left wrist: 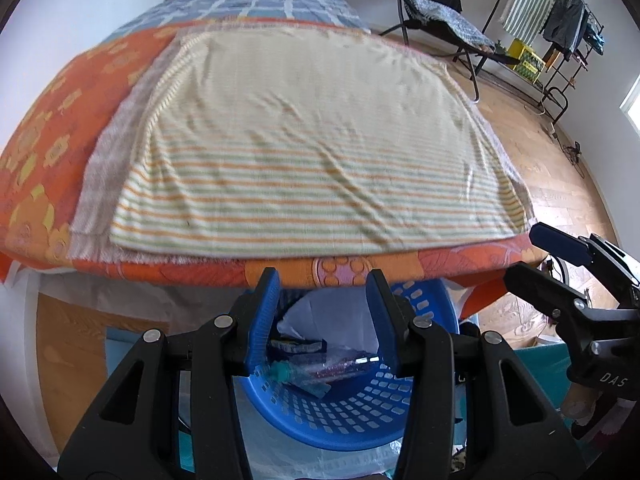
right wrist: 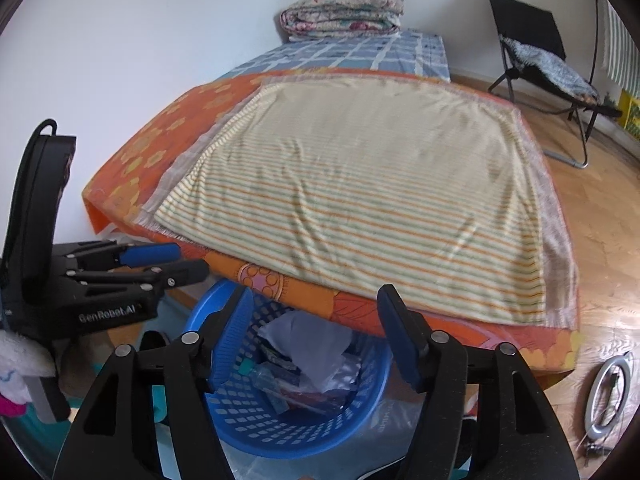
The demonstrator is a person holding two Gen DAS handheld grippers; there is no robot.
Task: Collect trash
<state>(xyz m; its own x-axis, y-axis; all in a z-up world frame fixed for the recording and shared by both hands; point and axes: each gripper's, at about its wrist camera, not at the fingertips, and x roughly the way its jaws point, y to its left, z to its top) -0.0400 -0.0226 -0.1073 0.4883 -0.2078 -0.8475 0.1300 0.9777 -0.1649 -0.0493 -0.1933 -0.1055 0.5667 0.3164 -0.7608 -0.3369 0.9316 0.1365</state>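
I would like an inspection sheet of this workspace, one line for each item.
Surface: striped towel spread flat on the orange bedcover; nothing lies on it.
Job's things: blue basket below the bed edge holds crumpled plastic and wrappers.
Clutter: folded quilt at the far end.
Grippers: left gripper and right gripper, jaws apart, nothing between them.
Cables: cable on the floor by the wall.
Surroundings: folding chair, clothes rack, ring light.

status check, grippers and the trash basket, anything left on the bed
Left gripper and right gripper: jaws open, empty, above the blue perforated plastic basket. Wrappers and crumpled paper inside. Striped towel on the bed shows no trash.
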